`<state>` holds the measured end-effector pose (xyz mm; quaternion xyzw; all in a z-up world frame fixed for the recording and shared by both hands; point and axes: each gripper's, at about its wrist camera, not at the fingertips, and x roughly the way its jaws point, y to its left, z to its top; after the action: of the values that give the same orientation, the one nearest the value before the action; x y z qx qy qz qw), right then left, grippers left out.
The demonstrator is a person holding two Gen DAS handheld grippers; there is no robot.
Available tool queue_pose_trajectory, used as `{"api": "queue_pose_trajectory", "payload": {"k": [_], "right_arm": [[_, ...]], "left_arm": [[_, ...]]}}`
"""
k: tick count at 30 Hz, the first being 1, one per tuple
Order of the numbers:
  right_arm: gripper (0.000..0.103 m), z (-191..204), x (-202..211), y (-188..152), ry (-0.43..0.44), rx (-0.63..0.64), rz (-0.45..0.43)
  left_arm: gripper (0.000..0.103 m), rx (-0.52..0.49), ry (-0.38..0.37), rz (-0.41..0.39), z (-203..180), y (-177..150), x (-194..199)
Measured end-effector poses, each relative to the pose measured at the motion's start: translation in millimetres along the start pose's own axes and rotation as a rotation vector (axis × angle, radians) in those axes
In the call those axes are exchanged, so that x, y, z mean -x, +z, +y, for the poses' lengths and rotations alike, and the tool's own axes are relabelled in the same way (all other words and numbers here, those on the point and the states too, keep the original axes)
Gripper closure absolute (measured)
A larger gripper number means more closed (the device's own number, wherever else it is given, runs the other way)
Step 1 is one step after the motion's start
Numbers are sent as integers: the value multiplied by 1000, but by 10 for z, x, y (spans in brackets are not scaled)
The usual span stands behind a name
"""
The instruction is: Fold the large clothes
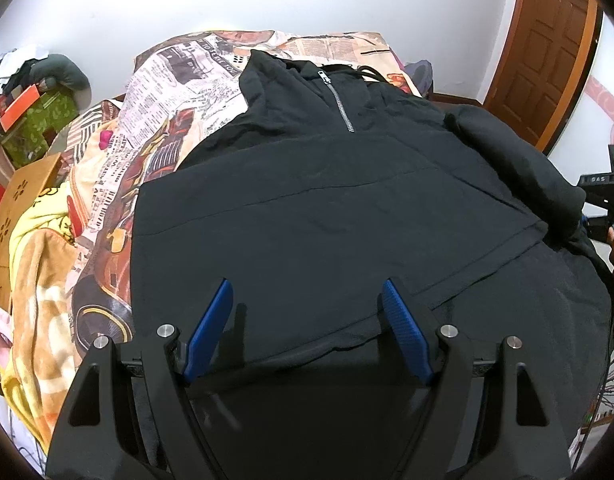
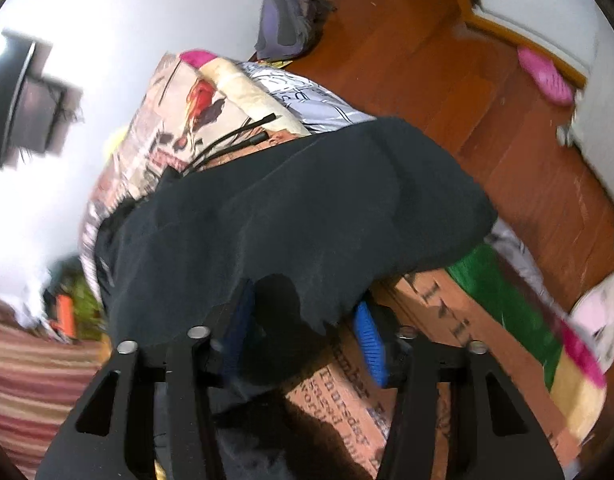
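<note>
One black hoodie [image 1: 347,208] on bedspread [image 1: 167,92]

Home bedroom (bed [image 1: 179,92], door [image 1: 547,52])

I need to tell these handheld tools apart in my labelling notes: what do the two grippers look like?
Both look alike. The left gripper has a matte black frame with triangular cut-outs, round silver pins at the pivots, and two blue ribbed finger pads. The right gripper shows the same black frame, silver pins and blue ribbed pads.
</note>
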<state>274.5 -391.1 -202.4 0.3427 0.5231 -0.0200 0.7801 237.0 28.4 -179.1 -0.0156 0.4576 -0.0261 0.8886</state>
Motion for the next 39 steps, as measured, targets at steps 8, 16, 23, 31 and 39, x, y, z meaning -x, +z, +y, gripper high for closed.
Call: {"api": "queue_pose_trajectory", "payload": {"k": [8,16,23,31,39], "right_arm": [[94,438,311,-80,-12,223,-100],[94,1301,831,-434,81,515,-235],[94,1986,721,-964,195,728,-161],[94,2421,5,-1666,160,929,46],[92,2457,-229,-2121,60,1103,135]], "left_arm": [[27,24,20,-21,148,-53,122],[27,63,29,-31,340,-138,224],[27,102,40,-49,560,-202,350],[27,159,70,-45,856,-348,445],[27,200,91,-21,1016,-464,468]]}}
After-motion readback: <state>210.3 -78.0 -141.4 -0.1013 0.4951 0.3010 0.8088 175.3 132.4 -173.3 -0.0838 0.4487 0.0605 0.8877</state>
